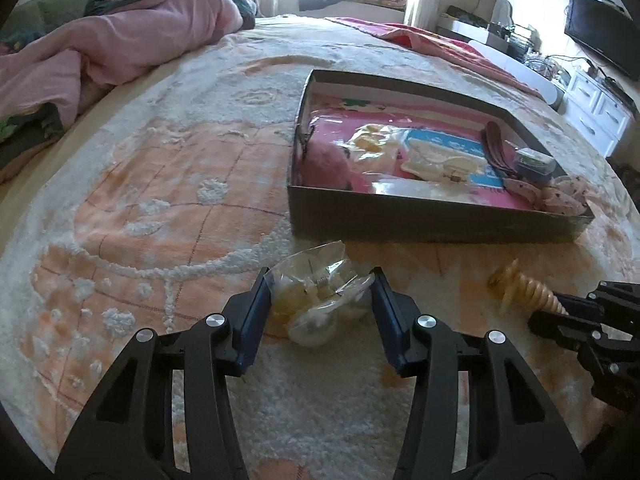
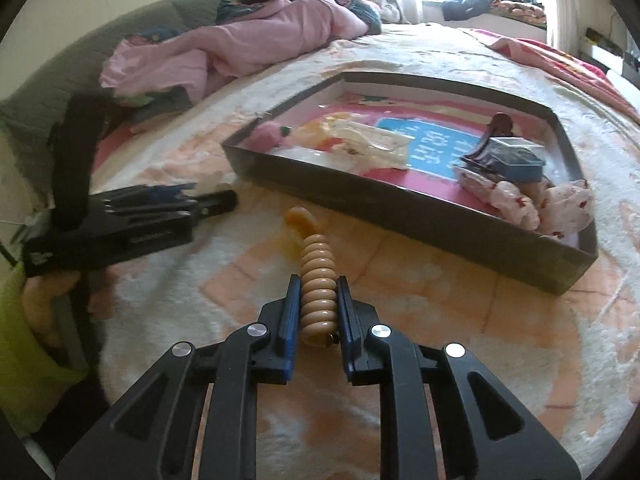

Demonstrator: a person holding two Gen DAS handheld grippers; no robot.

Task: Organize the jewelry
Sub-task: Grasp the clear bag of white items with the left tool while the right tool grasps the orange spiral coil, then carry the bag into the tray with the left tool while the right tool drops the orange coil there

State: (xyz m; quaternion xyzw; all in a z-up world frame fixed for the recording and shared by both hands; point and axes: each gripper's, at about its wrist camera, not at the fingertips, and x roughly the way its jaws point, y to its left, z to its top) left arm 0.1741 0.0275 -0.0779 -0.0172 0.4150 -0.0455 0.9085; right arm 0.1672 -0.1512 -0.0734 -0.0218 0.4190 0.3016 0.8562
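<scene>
Right gripper point(image 2: 318, 308) clamps ribbed beige clip point(image 2: 318, 284); left gripper point(image 1: 320, 300) spread wide around bagged clip point(image 1: 316, 296), near box point(image 1: 420, 224).

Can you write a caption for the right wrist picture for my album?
Right gripper clamps a tan spiral hair clip beside the dark cardboard box.

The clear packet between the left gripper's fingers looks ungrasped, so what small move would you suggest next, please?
Probably close the left gripper on the clear packet: its fingers flank the packet, which lies on the blanket just short of the box. The right gripper already holds the spiral clip.
</scene>
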